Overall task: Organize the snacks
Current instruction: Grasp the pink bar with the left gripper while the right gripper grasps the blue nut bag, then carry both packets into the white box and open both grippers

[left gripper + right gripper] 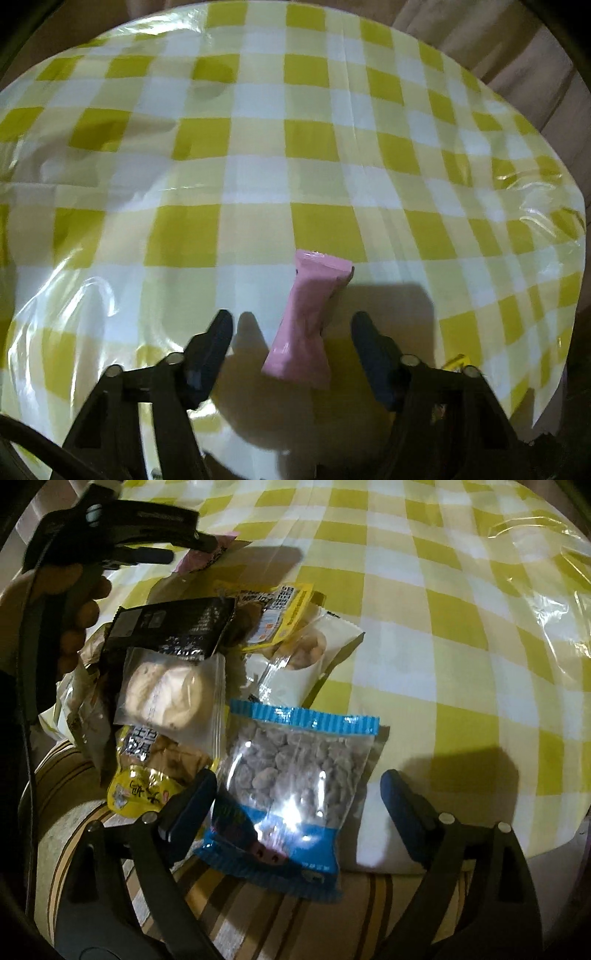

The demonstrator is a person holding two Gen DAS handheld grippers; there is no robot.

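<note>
1. Left wrist view: black two-finger left gripper hangs with jaws apart, nothing clamped; a pink twisted plastic snack wrapper lies between the fingers on the yellow-and-white checked plastic tablecloth.
2. Right wrist view: right gripper, jaws wide apart, straddles a blue-edged clear bag of brown nuggets. Beside it lies a heap of snack packets; a hand grips the left tool.

The yellow packet peeks out behind the left gripper's right finger, mostly hidden. In the right wrist view, the pink packet is largely covered by the left gripper, its print blurred. The black packet overlaps packets beneath; their labels are unreadable.
</note>
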